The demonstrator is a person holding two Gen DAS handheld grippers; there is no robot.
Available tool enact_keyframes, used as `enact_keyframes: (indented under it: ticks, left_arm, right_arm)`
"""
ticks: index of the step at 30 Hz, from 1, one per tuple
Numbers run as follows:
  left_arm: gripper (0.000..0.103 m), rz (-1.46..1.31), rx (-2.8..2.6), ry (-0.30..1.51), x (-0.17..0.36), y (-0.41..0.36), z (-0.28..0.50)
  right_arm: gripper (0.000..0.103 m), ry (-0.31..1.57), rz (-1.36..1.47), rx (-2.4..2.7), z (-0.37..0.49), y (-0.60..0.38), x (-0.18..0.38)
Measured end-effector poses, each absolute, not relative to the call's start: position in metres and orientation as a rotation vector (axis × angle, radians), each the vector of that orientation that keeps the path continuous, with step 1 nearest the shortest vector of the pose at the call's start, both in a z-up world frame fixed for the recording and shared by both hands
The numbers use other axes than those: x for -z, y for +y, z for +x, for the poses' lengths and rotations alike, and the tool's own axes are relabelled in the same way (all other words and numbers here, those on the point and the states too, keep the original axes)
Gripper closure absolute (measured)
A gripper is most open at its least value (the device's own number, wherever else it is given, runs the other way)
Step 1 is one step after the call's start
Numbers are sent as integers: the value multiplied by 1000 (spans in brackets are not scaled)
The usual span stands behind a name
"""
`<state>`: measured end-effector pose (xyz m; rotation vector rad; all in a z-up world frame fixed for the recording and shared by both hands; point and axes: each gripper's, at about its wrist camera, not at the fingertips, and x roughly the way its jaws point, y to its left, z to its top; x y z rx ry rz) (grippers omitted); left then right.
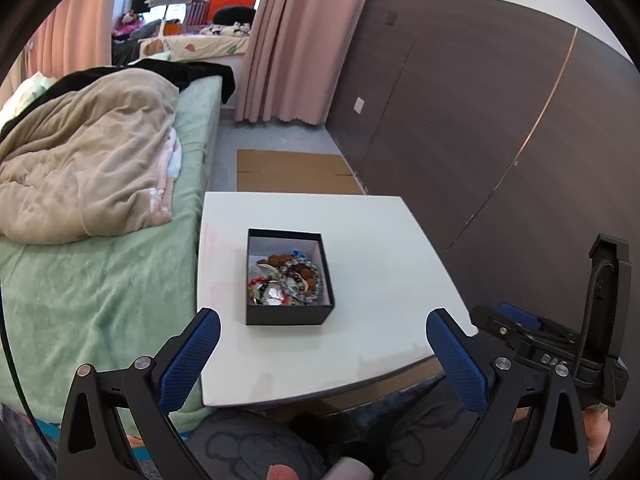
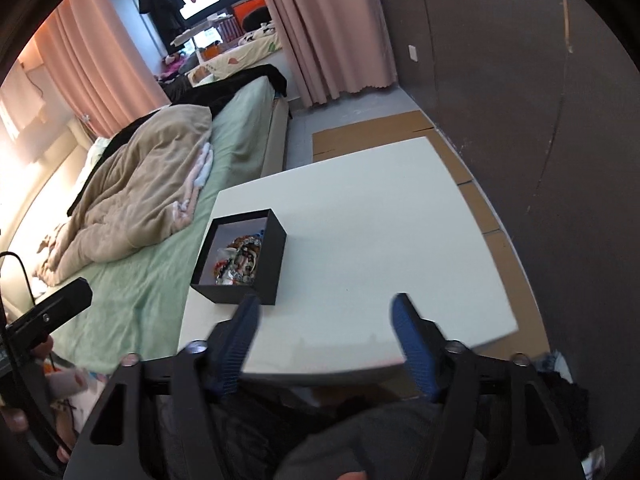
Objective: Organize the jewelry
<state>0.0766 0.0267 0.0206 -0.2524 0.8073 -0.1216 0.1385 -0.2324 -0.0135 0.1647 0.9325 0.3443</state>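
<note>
Looking down on a smooth white table (image 1: 360,248), square with rounded corners, and a black cardboard box (image 1: 289,314) sits mid-frame, lidless, pale inside. Beaded bracelets (image 1: 298,278) lie tangled in it, glossy and round; single pieces are too small to sort out. Rumpled beige quilt (image 1: 88,152) on a green sheet, left of frame. My left claw (image 1: 323,330) gapes wide, textured blue pads, nothing between them. My right claw (image 2: 326,314), left finger blurred, stands open too, empty, low in frame just beside the box corner.
</note>
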Motion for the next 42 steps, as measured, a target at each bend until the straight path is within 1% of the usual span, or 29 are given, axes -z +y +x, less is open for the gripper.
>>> enact_keyframes:
  ticks: [1, 2, 3, 4, 13, 18, 42]
  left_arm:
    - [1, -258, 115, 793, -22, 24, 72]
    - [1, -261, 112, 785, -23, 22, 69]
    - [1, -264, 111, 778, -24, 19, 65]
    - [0, -265, 112, 775, -25, 15, 62]
    - [1, -198, 105, 763, -33, -15, 31]
    - [0, -124, 103, 721, -50, -28, 15]
    - [0, -117, 91, 740, -53, -25, 8]
  right_arm:
    - [13, 919, 164, -339, 133, -237, 10]
    - [8, 906, 161, -331, 128, -241, 7]
    - [2, 894, 160, -319, 124, -245, 5]
    - [0, 877, 158, -300, 118, -250, 2]
    - [0, 852, 172, -271, 82, -279, -12]
    - [0, 861, 164, -282, 65, -286, -17]
    - [0, 842, 142, -336, 45, -289, -29]
